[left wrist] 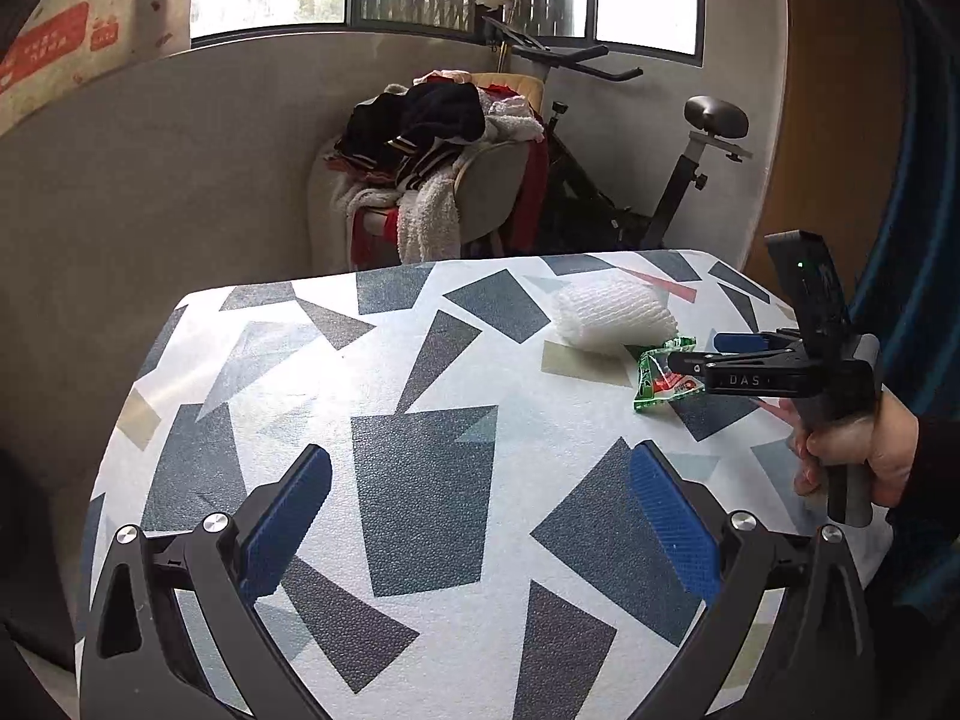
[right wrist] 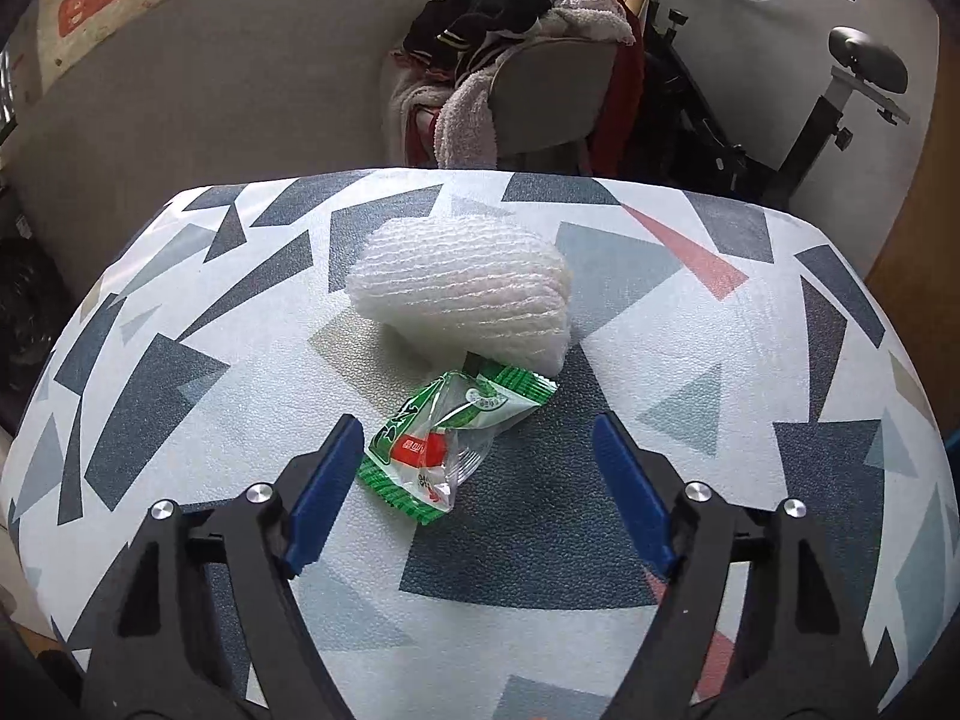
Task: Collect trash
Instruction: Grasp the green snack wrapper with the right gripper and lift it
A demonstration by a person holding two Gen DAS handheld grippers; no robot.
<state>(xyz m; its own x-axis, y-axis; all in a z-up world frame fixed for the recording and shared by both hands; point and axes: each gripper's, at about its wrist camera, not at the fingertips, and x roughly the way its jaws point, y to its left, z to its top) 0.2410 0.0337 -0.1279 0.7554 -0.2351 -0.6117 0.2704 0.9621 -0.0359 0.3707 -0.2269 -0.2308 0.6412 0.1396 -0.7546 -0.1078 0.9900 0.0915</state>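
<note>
Patterned tabletop [left wrist: 420, 468], trash at its right side, both grippers over it.
Left gripper [left wrist: 480, 516]: jaws wide apart, nothing between them, bare table below. Right gripper [right wrist: 477, 480]: jaws apart, green wrapper [right wrist: 447, 438] just ahead between the tips, not pinched. White foam net [right wrist: 462, 288] touches the wrapper's far end. Risk: thin crinkly film lies flat, so my pads may slide over it, or catch the net too.

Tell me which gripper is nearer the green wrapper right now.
Right. The right gripper is open right at the green wrapper, its near end between the fingertips, pads not pressing. The left gripper is open over bare table, well short of it.
</note>
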